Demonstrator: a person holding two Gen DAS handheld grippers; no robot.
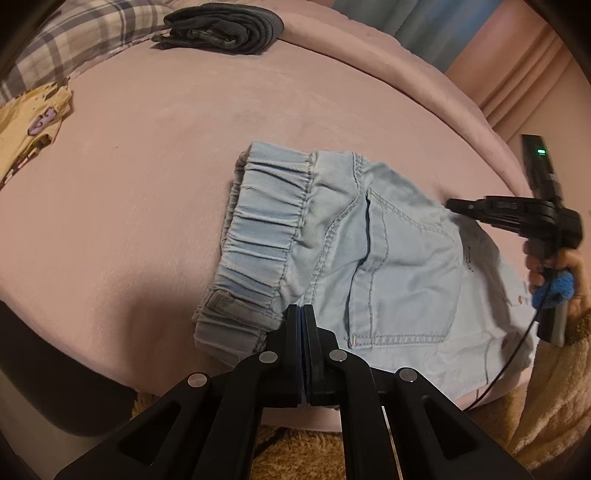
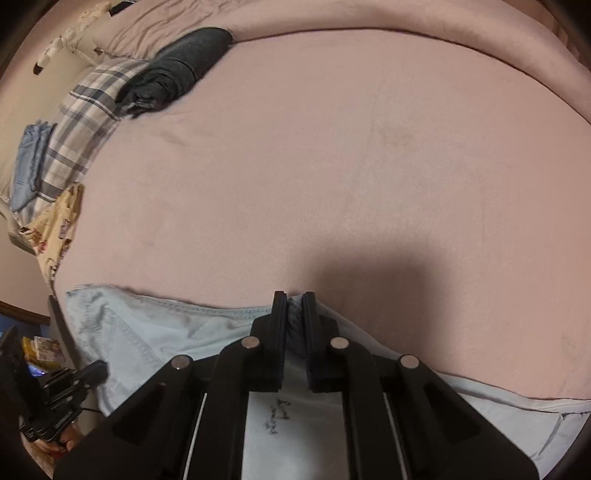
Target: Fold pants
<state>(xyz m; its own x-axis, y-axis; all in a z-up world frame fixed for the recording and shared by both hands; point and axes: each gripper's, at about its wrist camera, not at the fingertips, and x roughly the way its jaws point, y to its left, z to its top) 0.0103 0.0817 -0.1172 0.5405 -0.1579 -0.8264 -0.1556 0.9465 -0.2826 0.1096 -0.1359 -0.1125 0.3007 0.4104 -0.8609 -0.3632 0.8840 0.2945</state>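
Pinching pants (image 1: 369,236) edge, right gripper (image 2: 294,299), left gripper (image 1: 302,308) closed (empty?), bare blanket (image 2: 332,166) beyond.

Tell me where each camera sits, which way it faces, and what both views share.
Left wrist: on the left gripper, low at the bed's near edge, facing the light blue pants; the right gripper and hand show.
Right wrist: on the right gripper, over the pants, facing across the pink bed.
Shared: pants, folded dark garment, plaid pillow.
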